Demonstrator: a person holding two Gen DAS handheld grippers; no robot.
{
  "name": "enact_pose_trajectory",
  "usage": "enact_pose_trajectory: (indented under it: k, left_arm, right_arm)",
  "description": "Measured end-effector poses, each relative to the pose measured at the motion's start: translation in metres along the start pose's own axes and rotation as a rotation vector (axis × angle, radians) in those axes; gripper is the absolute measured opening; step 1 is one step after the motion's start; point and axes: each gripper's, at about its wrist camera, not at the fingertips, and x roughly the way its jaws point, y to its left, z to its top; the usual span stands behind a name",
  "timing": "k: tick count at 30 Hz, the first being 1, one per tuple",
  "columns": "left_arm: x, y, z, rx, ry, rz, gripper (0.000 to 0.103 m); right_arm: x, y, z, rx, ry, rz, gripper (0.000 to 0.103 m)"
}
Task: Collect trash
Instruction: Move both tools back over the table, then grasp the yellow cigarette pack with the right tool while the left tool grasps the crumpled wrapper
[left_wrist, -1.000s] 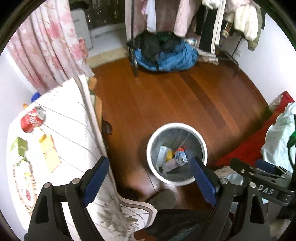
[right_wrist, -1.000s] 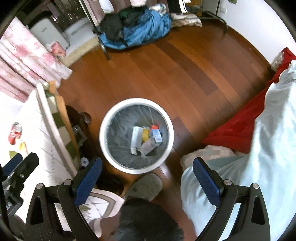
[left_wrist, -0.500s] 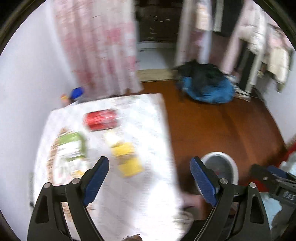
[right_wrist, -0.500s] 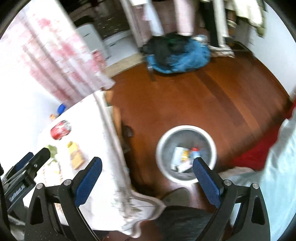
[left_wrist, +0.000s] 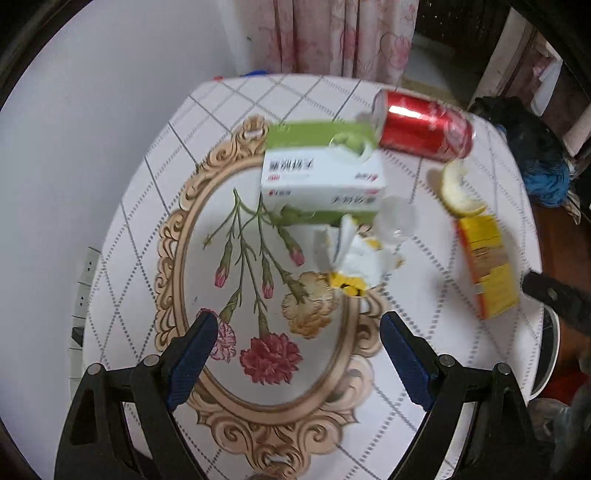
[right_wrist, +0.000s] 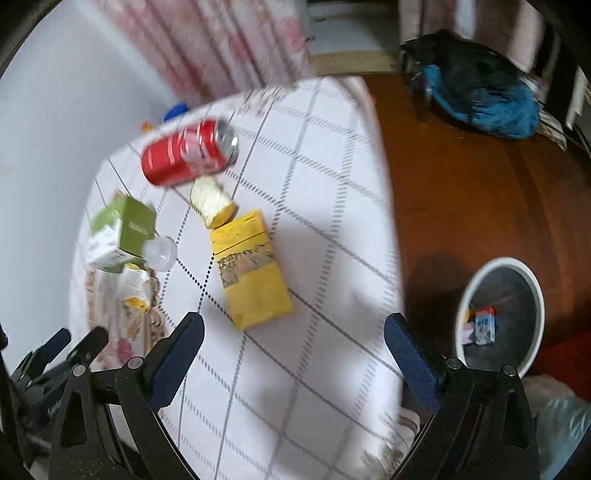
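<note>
1. left wrist view: the left gripper (left_wrist: 297, 349) hangs wide open and empty above the flowered tablecloth (left_wrist: 155, 192).
2. ahead of it lie a crumpled wrapper (left_wrist: 356, 258), a green-and-white box (left_wrist: 321, 173), a red can (left_wrist: 424, 127) on its side, a peel (left_wrist: 460, 192) and a yellow box (left_wrist: 485, 266).
3. the right gripper (right_wrist: 293, 347) is also wide open, holding nothing, over the table.
4. the trash bin (right_wrist: 537, 295) stands on the wooden floor (right_wrist: 461, 177) beside the table.

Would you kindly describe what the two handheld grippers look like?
The left gripper and right gripper look alike: black angular frames with round silver bolts, each carrying two flat fingers faced with textured blue pads. No cables or sleeves are visible.
</note>
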Motion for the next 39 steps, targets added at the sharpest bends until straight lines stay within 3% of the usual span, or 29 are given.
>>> enact_pose_trajectory:
  k: [6, 11, 19, 23, 25, 33, 39]
  left_arm:
    - [0.02, -0.005, -0.001, 0.059, 0.022, -0.07, 0.09]
    - [0.031, -0.019, 0.006, 0.11, 0.027, -0.098, 0.09]
    - [0.046, -0.029, 0.019, 0.131, 0.003, -0.124, 0.086]
    - [0.045, -0.029, 0.024, 0.127, -0.017, -0.142, 0.041]
    - [0.042, -0.029, 0.023, 0.12, -0.031, -0.149, 0.036]
    - [0.022, -0.026, 0.01, 0.113, -0.075, -0.118, 0.032]
    - [-0.01, -0.028, 0.004, 0.101, -0.129, -0.114, 0.032]
  right_arm:
    - [0.059, 0.033, 0.022, -0.078, 0.048, -0.066, 0.091]
    - [0.076, 0.054, 0.019, -0.175, 0.042, -0.151, 0.061]
    - [0.071, 0.025, 0.015, -0.123, 0.086, -0.142, 0.062]
    - [0.071, 0.027, 0.013, -0.146, 0.092, -0.173, 0.062]
    - [0.071, 0.03, 0.014, -0.139, 0.088, -0.179, 0.062]
    - [0.067, 0.037, 0.003, -0.132, 0.048, -0.183, 0.061]
    - [0.049, 0.032, -0.014, -0.083, 0.015, -0.135, 0.061]
